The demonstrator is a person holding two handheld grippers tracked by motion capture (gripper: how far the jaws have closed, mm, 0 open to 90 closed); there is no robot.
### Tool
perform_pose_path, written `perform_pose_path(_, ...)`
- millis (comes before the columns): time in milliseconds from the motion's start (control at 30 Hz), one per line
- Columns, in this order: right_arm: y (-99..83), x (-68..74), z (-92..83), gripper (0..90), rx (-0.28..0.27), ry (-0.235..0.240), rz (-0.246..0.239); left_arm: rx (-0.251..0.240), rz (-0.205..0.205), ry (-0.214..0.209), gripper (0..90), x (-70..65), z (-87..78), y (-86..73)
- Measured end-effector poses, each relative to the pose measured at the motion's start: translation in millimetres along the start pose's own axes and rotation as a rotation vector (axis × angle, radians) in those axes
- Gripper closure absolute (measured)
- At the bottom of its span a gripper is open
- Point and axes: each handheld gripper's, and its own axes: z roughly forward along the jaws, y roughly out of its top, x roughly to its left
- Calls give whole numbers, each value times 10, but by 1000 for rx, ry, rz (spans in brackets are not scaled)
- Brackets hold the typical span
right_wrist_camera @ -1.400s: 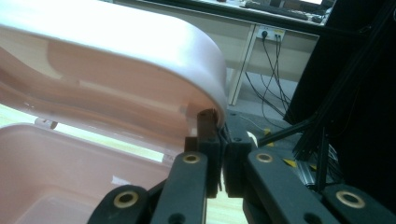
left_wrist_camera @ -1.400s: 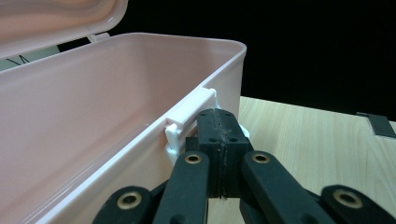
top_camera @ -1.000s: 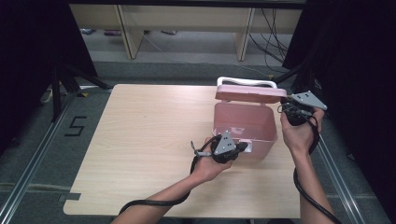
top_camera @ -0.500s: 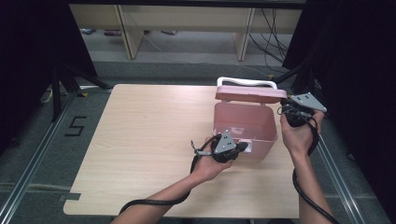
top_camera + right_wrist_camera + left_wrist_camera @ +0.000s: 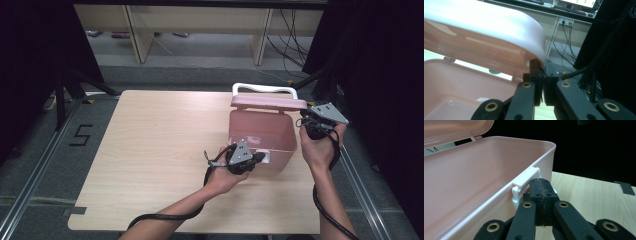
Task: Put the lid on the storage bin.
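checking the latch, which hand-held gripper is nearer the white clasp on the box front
Left. The left hand-held gripper sits shut at the white clasp; the right hand-held gripper pinches the lid.

1 pink box [image 5: 260, 137], 1 lid [image 5: 268, 102], 1 white handle [image 5: 264, 88], 1 table [image 5: 150, 150], 2 grippers: left [image 5: 257, 158], right [image 5: 303, 121].

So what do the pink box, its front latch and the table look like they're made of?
Pink box: looks like moulded plastic, smooth and slightly glossy, with rounded corners and soft sheen; the raised lid seems partly translucent. Front latch: white plastic, a glossy moulded clip. Table: pale wood-grain surface, matte; probably laminate over board, though solid wood can't be ruled out.
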Motion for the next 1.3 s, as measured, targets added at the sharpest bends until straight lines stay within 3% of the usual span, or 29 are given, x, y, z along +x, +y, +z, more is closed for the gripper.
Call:
perform_pose_path(133, -13, 19, -11, 889, 6, -7, 20, -1, 2, 0, 895, -2, 1, 1)
perform_pose_path(300, -25, 19, -19, 889, 1, -10, 2, -8, 6, -2, 895, -4, 3, -1)
perform_pose_path(333, -30, 34, -29, 888, 6, -11, 19, 1, 7, 1, 895, -4, -4, 2)
perform_pose_path(533, -56, 32, -39, 888, 2, -10, 1, 3, 1, 5, 889, -4, -10, 5)
perform_pose_path(1000, -82, 51, -58, 888, 7, -18, 9, 5, -16, 3, 863, -4, -15, 22)
perform_pose_path(1300, -101, 55, -66, 888, 8, -16, 0, -30, -23, -7, 854, -37, -92, 105)
